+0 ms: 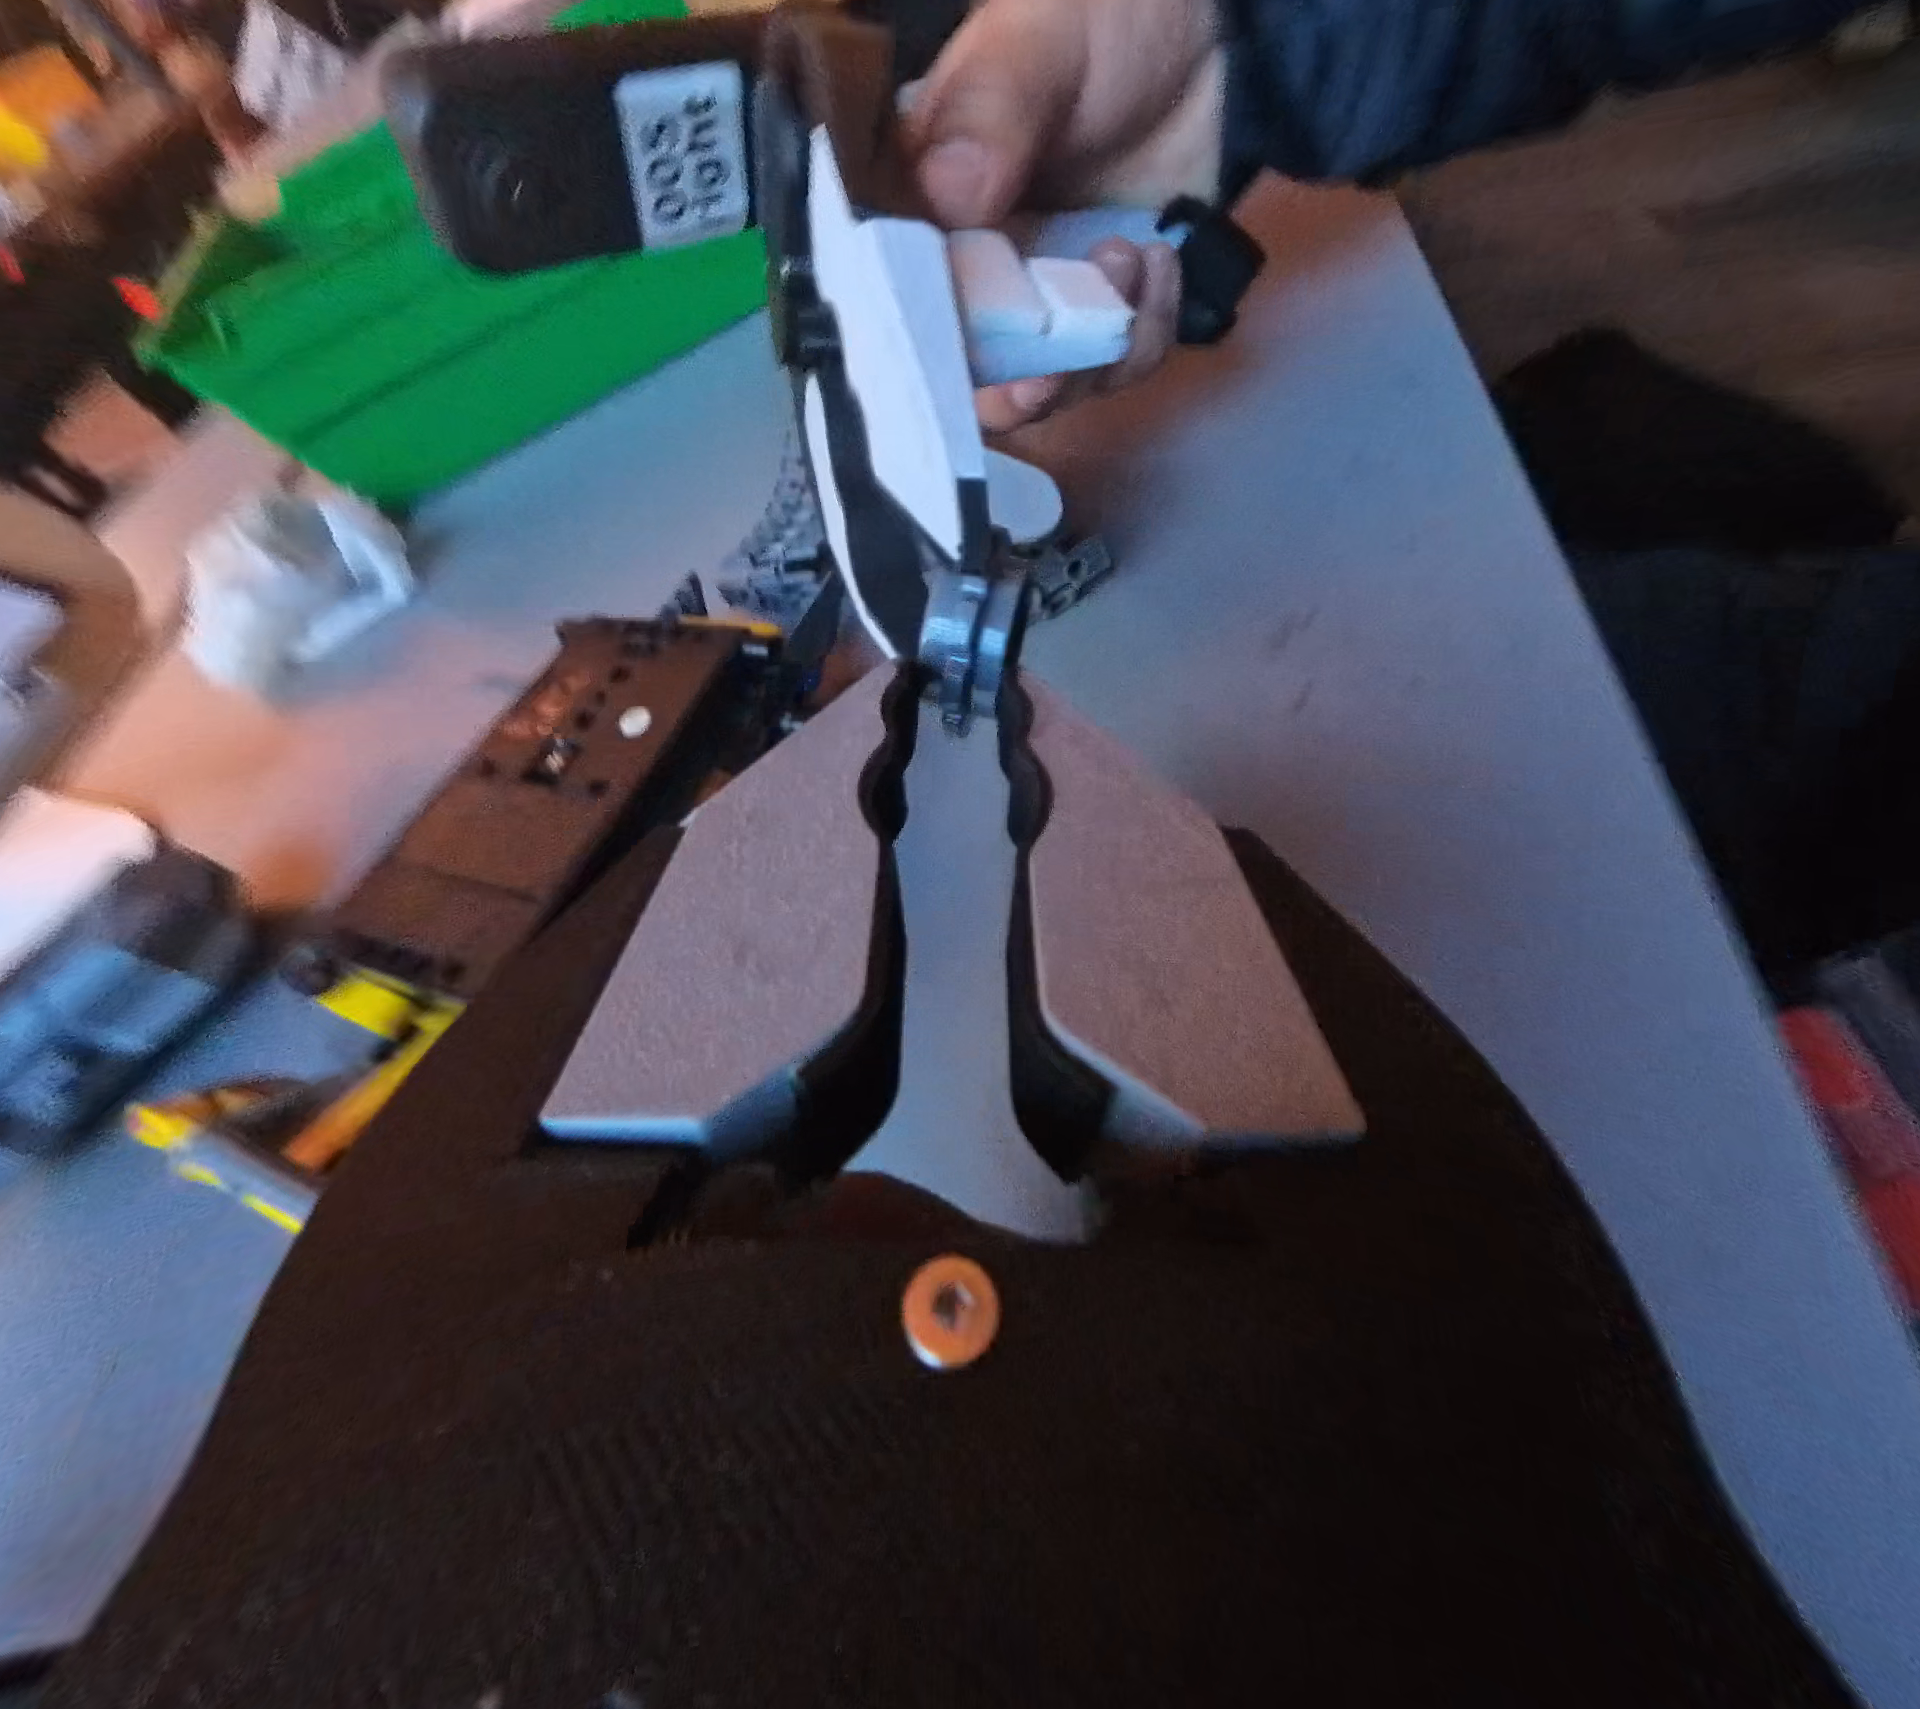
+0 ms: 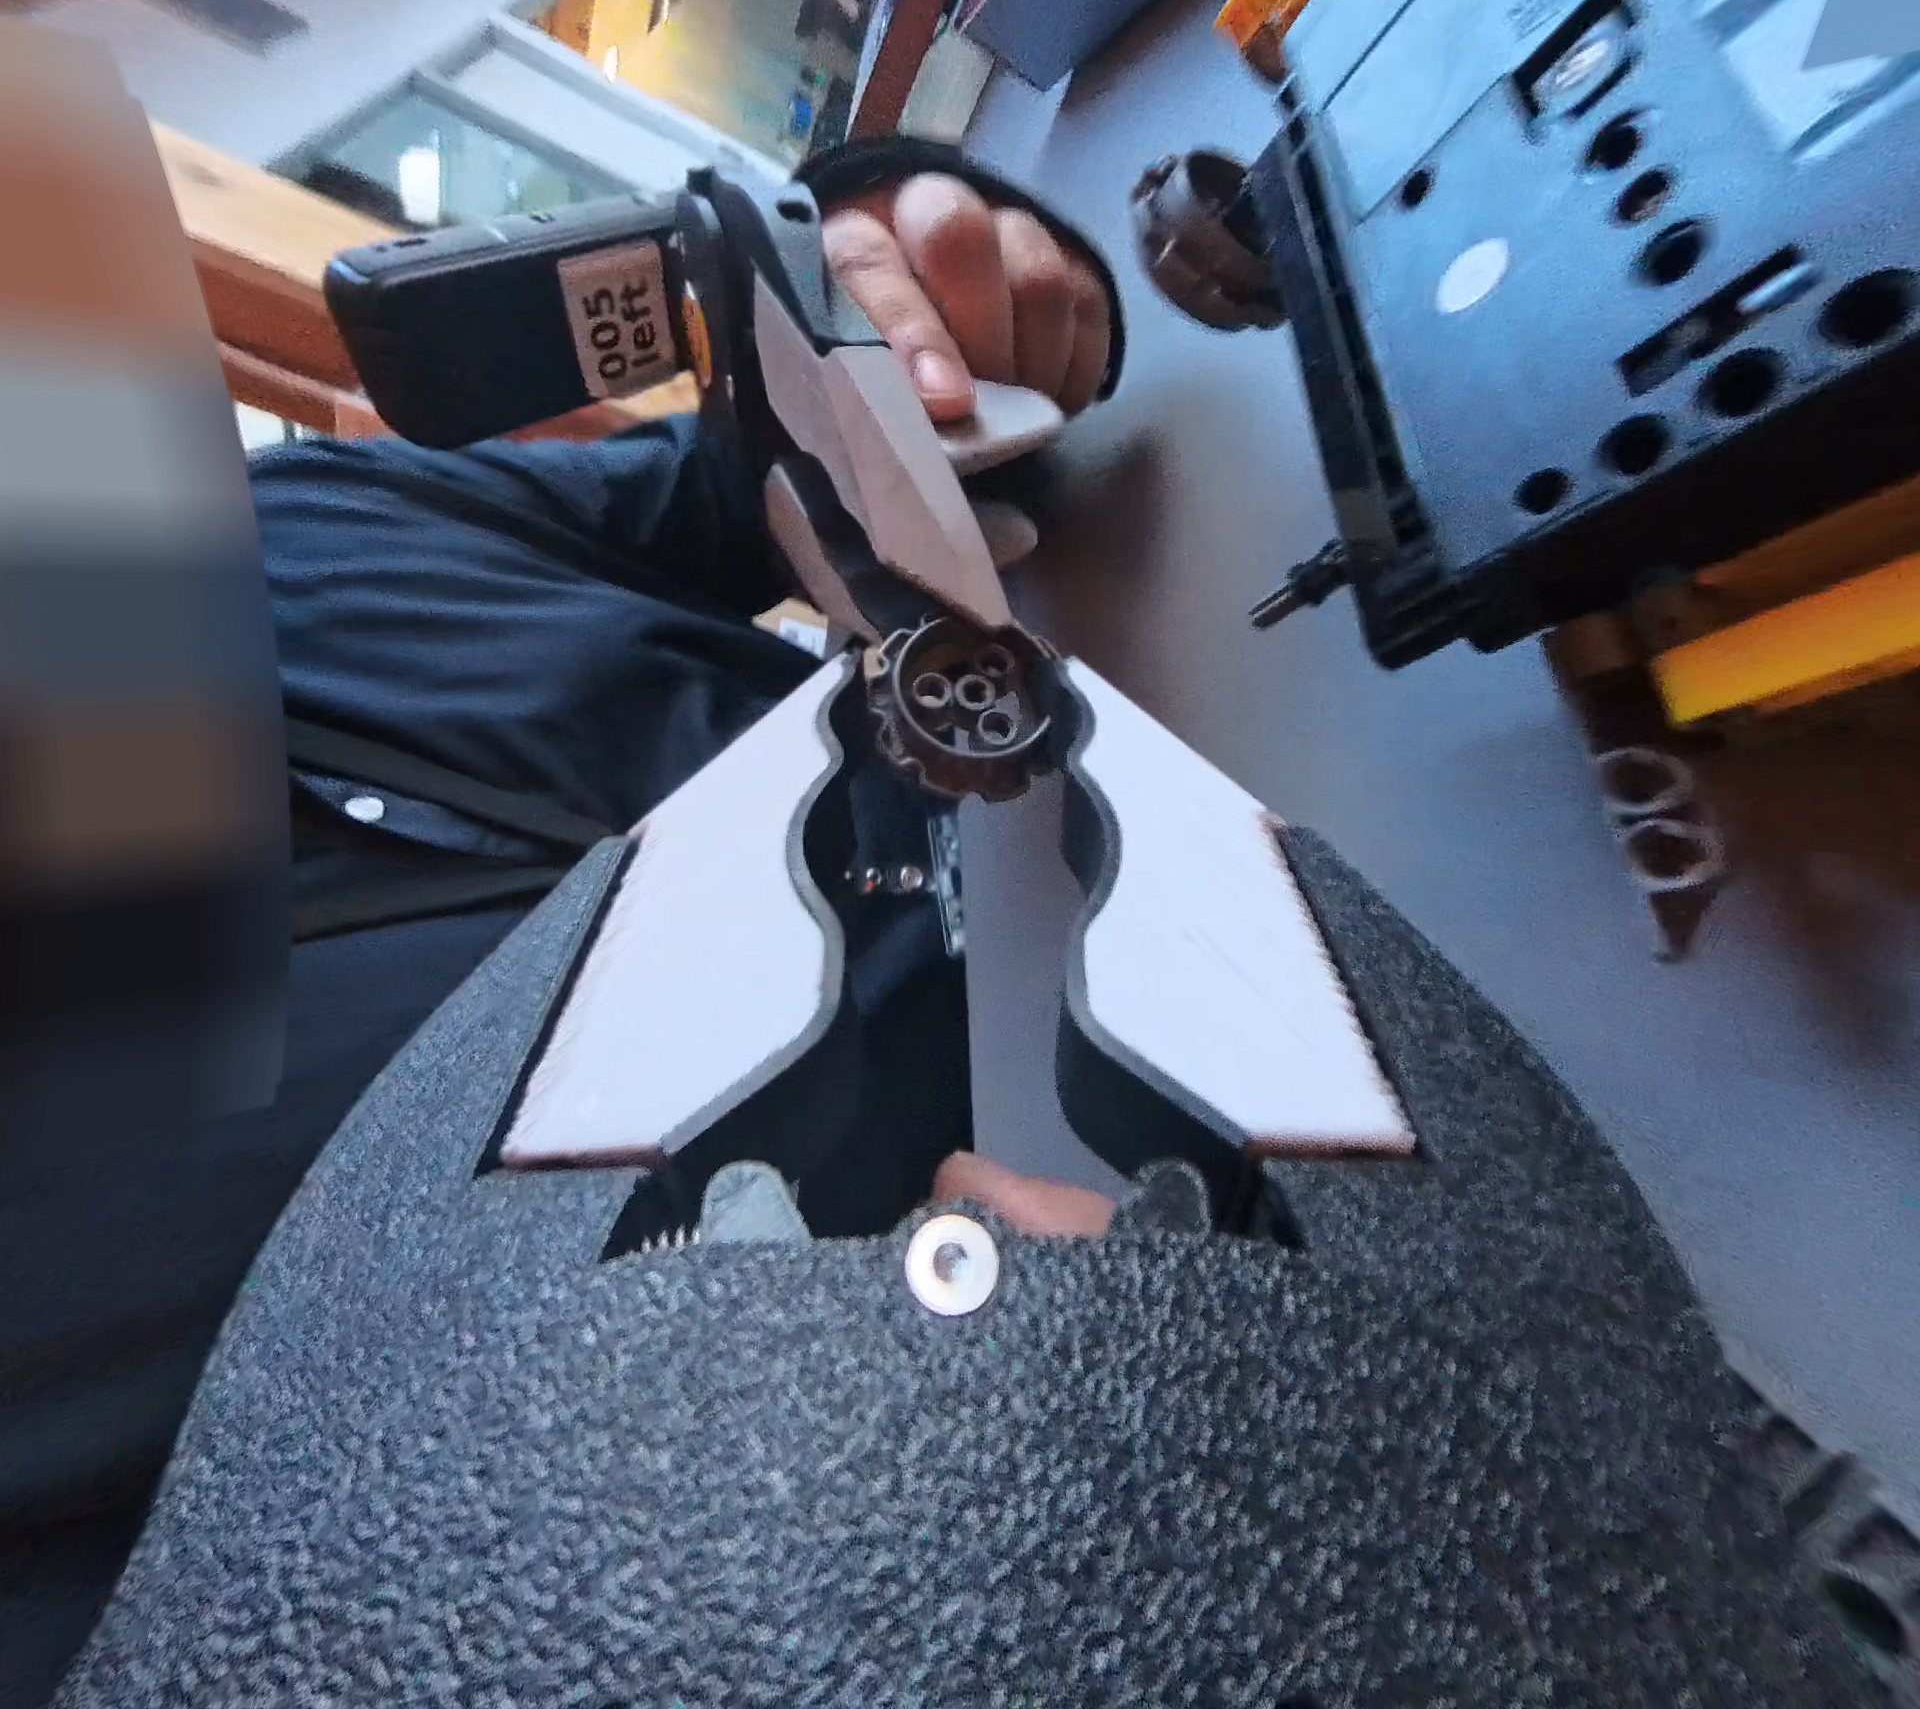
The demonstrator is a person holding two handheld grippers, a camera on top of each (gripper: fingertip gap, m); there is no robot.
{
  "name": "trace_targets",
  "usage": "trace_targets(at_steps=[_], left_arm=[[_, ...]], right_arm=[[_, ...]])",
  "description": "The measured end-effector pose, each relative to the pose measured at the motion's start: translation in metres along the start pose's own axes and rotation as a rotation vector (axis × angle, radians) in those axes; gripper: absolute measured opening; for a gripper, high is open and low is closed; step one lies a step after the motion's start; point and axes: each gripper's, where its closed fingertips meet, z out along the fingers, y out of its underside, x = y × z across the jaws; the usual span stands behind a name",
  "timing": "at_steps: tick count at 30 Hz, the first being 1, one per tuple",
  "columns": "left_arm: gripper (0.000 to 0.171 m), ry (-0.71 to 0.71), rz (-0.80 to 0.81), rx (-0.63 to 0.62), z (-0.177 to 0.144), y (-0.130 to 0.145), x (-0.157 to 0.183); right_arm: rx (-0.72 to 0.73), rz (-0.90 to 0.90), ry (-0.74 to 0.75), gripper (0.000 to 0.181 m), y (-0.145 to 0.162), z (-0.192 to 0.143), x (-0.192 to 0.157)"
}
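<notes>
A small round toothed wheel hub (image 2: 971, 709) is caught between both grippers above the grey table (image 1: 1351, 620). My left gripper (image 1: 958, 698) is shut on the wheel hub (image 1: 961, 651), which shows edge-on and grey in the left wrist view. My right gripper (image 2: 971, 714) is shut on its rim, with its open face and small holes towards the camera. In each view the other gripper comes down from above in a person's hand: the right gripper (image 1: 971, 568) and the left gripper (image 2: 940, 615).
A black and yellow brick-built model (image 2: 1558, 257) lies on the table with a second dark wheel (image 2: 1195, 246) on its side; it also shows in the left wrist view (image 1: 623, 724). A green box (image 1: 416, 329), a grey link chain (image 1: 779, 537) and blurred clutter lie behind. The tips of both grippers are at nearly the same place.
</notes>
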Motion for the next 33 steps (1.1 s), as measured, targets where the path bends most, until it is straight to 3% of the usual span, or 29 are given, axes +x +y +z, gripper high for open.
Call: trace_targets(at_steps=[2, 6, 10, 14, 21, 24, 28, 30, 33], left_arm=[[0.013, 0.068, -0.258, 0.011, -0.002, 0.001, 0.001], [0.013, 0.217, -0.738, 0.027, -0.011, 0.01, 0.011], [0.013, 0.231, -0.907, -0.026, -0.014, 0.028, 0.014], [0.013, 0.214, -0.912, -0.049, -0.013, 0.032, 0.014], [0.013, 0.239, -0.924, -0.01, -0.013, 0.024, 0.019], [0.013, 0.225, -0.834, 0.035, -0.014, 0.014, 0.022], [0.014, 0.076, -0.482, -0.005, -0.012, 0.009, 0.023], [0.031, 0.044, -0.408, -0.079, -0.009, 0.019, 0.024], [0.043, 0.008, -0.357, -0.161, -0.009, 0.033, 0.021]], right_arm=[[0.038, -0.031, 0.044, 0.03, -0.009, -0.004, 0.003], [0.084, -0.278, 0.188, 0.03, -0.014, -0.011, -0.007], [-0.014, -0.533, 0.402, 0.029, 0.007, 0.003, 0.006], [-0.107, -0.607, 0.522, 0.02, 0.023, 0.014, 0.03], [-0.046, -0.609, 0.457, 0.017, 0.02, 0.017, 0.023], [-0.011, -0.677, 0.436, 0.015, 0.02, 0.017, 0.013], [0.026, -0.809, 0.564, 0.012, 0.017, 0.007, 0.007], [0.074, -0.886, 0.737, 0.012, 0.004, -0.024, 0.002], [0.275, -0.944, 1.085, 0.012, -0.039, -0.133, -0.027]])
